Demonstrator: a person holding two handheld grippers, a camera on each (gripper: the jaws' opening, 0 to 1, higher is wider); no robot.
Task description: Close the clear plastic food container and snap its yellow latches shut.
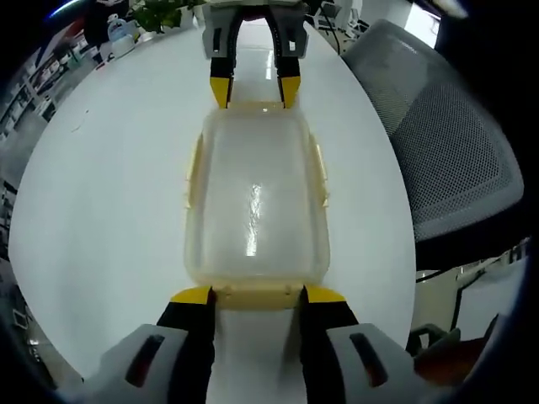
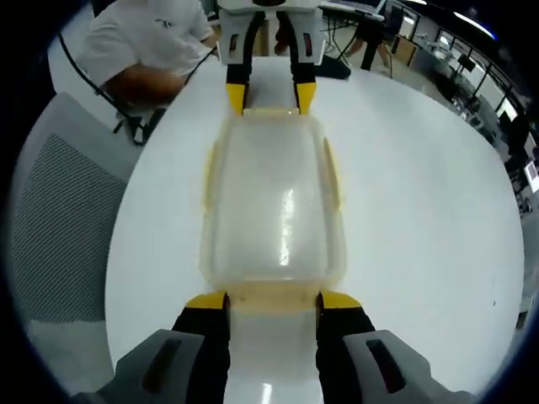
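The clear plastic container (image 1: pixel 255 198) (image 2: pixel 274 206) lies on the white table with its lid resting on top. Pale yellow latches (image 1: pixel 320 172) (image 2: pixel 335 181) run along its long sides, and one sits at each short end. My left gripper (image 1: pixel 257 296) (image 2: pixel 270 97) is open, with its yellow-tipped jaws either side of one end latch (image 1: pixel 257 297). The right gripper (image 2: pixel 272 300) (image 1: pixel 254 93) faces it from the opposite end, also open, bracketing the other end latch (image 2: pixel 271 299). Whether the fingers press on the latches I cannot tell.
The round white table (image 1: pixel 109 194) (image 2: pixel 421 210) has bare room on both long sides of the container. A grey mesh chair (image 1: pixel 438 143) (image 2: pixel 59 219) stands at the table edge. A person in a white shirt (image 2: pixel 152 42) sits beyond. A plant (image 1: pixel 160 13) stands at the far rim.
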